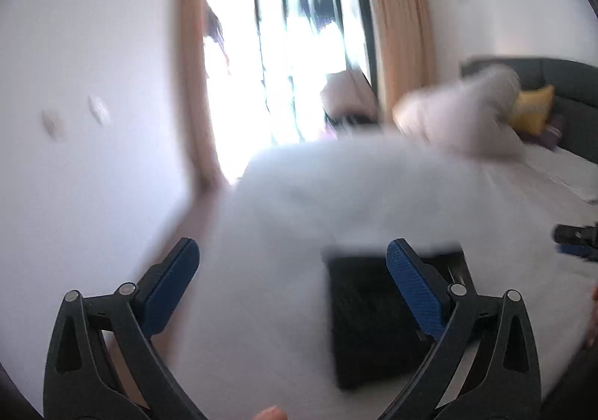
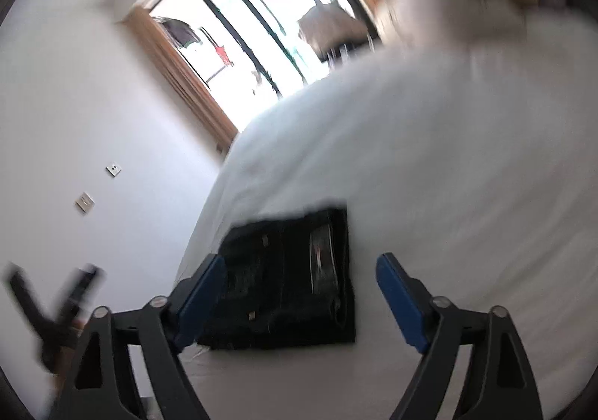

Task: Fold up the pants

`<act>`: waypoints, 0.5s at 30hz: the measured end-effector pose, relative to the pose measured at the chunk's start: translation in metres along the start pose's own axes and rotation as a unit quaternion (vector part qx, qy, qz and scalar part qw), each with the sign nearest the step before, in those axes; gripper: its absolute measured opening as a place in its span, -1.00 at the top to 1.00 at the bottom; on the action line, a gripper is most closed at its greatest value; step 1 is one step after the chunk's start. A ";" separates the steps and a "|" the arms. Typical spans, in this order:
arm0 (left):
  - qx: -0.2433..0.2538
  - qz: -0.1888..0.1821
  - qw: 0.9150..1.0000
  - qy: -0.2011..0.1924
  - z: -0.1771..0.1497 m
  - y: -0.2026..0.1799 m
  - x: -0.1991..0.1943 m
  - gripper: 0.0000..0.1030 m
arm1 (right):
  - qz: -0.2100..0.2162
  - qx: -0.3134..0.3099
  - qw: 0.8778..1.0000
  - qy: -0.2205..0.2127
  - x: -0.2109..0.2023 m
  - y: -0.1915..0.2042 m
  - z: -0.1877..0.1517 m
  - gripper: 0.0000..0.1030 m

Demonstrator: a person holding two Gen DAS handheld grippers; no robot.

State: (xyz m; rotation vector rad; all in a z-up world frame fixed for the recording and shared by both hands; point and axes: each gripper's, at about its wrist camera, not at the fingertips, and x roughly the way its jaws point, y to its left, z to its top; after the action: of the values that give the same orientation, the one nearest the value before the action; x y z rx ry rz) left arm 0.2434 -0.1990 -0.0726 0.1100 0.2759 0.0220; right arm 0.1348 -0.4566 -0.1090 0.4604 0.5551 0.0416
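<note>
Right wrist view showed the black pants (image 2: 287, 281) lying as a compact folded rectangle near the edge of the white bed (image 2: 448, 177). Both the right tongs (image 2: 299, 293) and left tongs (image 1: 291, 281) stood wide apart, gripping nothing. Folding appeared complete.

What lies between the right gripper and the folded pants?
Nothing: in the right wrist view only bare white bed sheet separates the open right gripper from the folded black pants.

We see bare white bed (image 2: 467, 158) open right of and beyond the folded pants (image 2: 291, 281), wall (image 2: 93, 102) left of them, pillows (image 1: 459, 120) heaped far beyond.
</note>
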 end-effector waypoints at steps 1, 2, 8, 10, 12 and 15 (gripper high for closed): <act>0.003 0.022 0.999 -0.026 0.014 0.002 -0.018 -1.00 | -0.015 -0.028 0.999 -0.033 -0.019 0.014 0.006 -0.85; 0.001 0.047 0.997 -0.058 0.029 0.005 -0.042 -1.00 | -0.023 -0.049 0.997 -0.061 -0.033 0.024 0.011 -0.95; -0.021 0.024 0.998 -0.059 0.075 0.024 -0.104 -1.00 | -0.051 -0.148 0.961 -0.227 -0.120 0.099 0.031 -1.00; -0.037 0.010 0.998 -0.043 0.081 0.031 -0.114 -1.00 | -0.046 -0.154 0.958 -0.239 -0.145 0.112 0.038 -1.00; -0.059 -0.014 0.998 -0.018 0.081 0.037 -0.121 -1.00 | -0.036 -0.153 0.960 -0.232 -0.165 0.122 0.042 -1.00; -0.079 -0.044 0.995 0.040 0.068 0.038 -0.117 -1.00 | -0.041 -0.151 0.969 -0.189 -0.176 0.133 0.046 -1.00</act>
State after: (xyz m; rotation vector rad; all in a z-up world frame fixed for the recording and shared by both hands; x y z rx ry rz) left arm 0.1496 -0.1726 0.0282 -0.0604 0.3587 -0.0402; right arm 0.0196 -0.3843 0.0708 0.1401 0.1854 -0.0398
